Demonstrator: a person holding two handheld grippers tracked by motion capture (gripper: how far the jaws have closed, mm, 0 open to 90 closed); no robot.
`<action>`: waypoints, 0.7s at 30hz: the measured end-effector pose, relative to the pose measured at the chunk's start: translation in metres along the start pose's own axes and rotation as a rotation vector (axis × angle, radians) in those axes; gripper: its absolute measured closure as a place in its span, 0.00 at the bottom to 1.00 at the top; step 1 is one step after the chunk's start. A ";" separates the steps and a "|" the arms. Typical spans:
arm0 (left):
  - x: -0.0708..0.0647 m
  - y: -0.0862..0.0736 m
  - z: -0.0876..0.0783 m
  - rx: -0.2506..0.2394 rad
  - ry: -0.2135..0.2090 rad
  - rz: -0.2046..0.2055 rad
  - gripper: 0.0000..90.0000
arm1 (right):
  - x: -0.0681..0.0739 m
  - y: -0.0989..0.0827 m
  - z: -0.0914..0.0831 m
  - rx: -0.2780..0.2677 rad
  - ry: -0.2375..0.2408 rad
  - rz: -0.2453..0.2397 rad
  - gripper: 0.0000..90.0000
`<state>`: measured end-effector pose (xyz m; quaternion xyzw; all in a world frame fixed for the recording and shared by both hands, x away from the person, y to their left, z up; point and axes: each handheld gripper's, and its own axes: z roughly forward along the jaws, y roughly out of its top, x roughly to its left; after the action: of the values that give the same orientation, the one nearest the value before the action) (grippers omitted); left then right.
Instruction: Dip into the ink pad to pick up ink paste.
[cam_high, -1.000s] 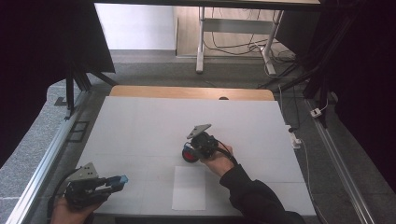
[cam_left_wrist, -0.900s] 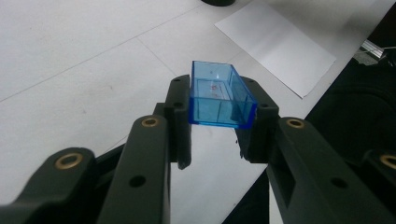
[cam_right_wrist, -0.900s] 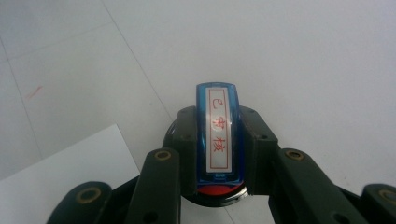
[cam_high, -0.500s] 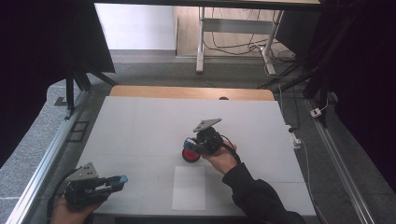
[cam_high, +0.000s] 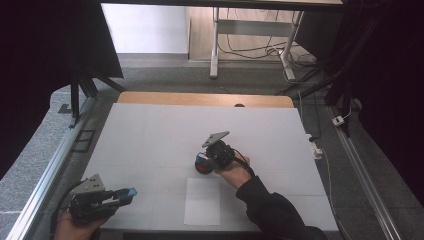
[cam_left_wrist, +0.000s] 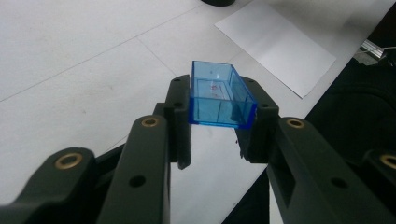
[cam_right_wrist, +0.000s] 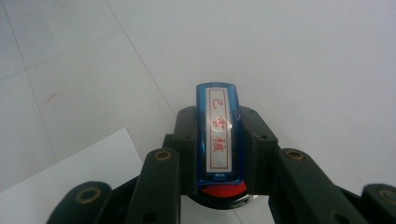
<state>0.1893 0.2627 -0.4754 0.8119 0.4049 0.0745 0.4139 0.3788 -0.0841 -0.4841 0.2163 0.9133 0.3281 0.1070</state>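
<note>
On the matte white worktop (cam_high: 150, 130), whose surface is ruled by faint seams into broad rectangles and edged at twelve o'clock by a bare wooden strip (cam_high: 205, 98), the right tool (cam_high: 206, 162) sits just past the centre, toward five o'clock of the middle. Its black jaws are clamped on a self-inking stamp (cam_right_wrist: 218, 140): a narrow, glossy blue plastic body with rounded corners, a white label bearing red characters inside a thin red frame, and a red rounded base at six o'clock of the label in the right gripper view. In the high view the stamp (cam_high: 202, 163) shows as a red and blue blob at the tool's nine o'clock side, low over the worktop. A flat white sheet of paper (cam_high: 202, 201), plain and rectangular, lies at six o'clock from that stamp, just beside the dark-sleeved hand (cam_high: 234, 172). The left tool (cam_high: 127, 192) hovers at the worktop's seven o'clock corner, jaws closed on a small translucent blue cap (cam_left_wrist: 220, 94), a smooth, box-shaped, hollow shell of clear plastic with straight walls and an open top, its inside faintly marked with red. In the left gripper view the paper (cam_left_wrist: 280, 44) lies at one o'clock from the cap.
</note>
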 end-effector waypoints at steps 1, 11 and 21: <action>0.000 0.000 0.000 0.000 0.001 0.000 0.76 | 0.001 0.001 0.000 0.005 -0.002 -0.003 0.79; 0.000 0.000 0.000 0.002 0.002 0.001 0.76 | 0.001 0.001 0.001 0.006 -0.002 0.007 0.79; 0.000 0.000 0.000 0.004 0.001 -0.004 0.76 | -0.010 -0.003 0.001 -0.011 0.048 0.097 0.79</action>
<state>0.1899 0.2626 -0.4756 0.8119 0.4067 0.0733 0.4123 0.3867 -0.0899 -0.4863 0.2518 0.9022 0.3432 0.0702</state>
